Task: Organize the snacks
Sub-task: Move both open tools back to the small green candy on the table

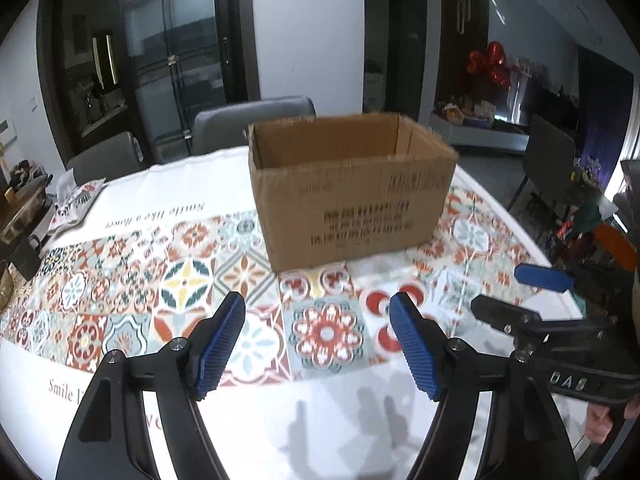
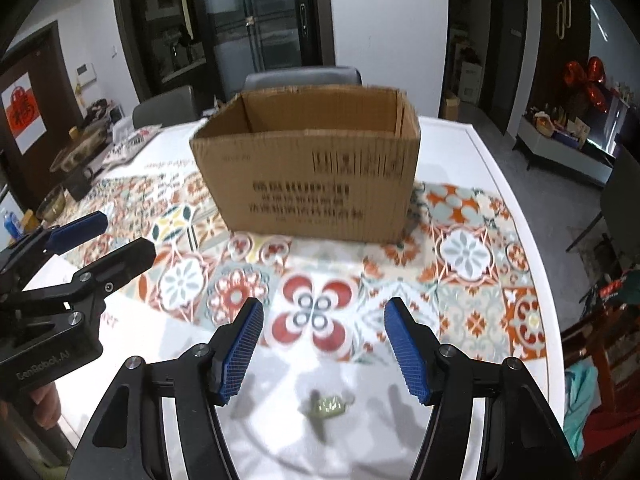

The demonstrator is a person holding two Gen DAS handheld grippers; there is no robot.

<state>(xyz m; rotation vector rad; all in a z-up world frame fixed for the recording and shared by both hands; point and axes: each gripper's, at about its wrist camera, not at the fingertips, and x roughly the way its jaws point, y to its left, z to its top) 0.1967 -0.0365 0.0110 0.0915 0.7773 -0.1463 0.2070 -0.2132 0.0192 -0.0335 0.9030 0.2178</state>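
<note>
Nearest in the right wrist view: a small green wrapped snack (image 2: pixel 326 403), blurred, lying on the white edge of the bench (image 2: pixel 460 148), just below and between the blue pads of the right gripper (image 2: pixel 323 354). Fingers (image 2: pixel 408 354) of that gripper parted fairly wide, nothing between them, hanging above the cloth. Alongside, the left gripper (image 1: pixel 318 346), fingers (image 1: pixel 218 350) likewise spread wide and empty over the patterned tablecloth (image 1: pixel 184 276). Each gripper visible at the edge of the other's view, side by side, apart. Farther on, an open cardboard box (image 2: pixel 312 172), upright on the tiled pattern of the cloth, printed text on its near wall, inside too shallowly seen to tell contents. Beyond the box, grey chairs (image 1: pixel 252 120) pushed against the far side, then dark glass doors (image 1: pixel 176 48).
</note>
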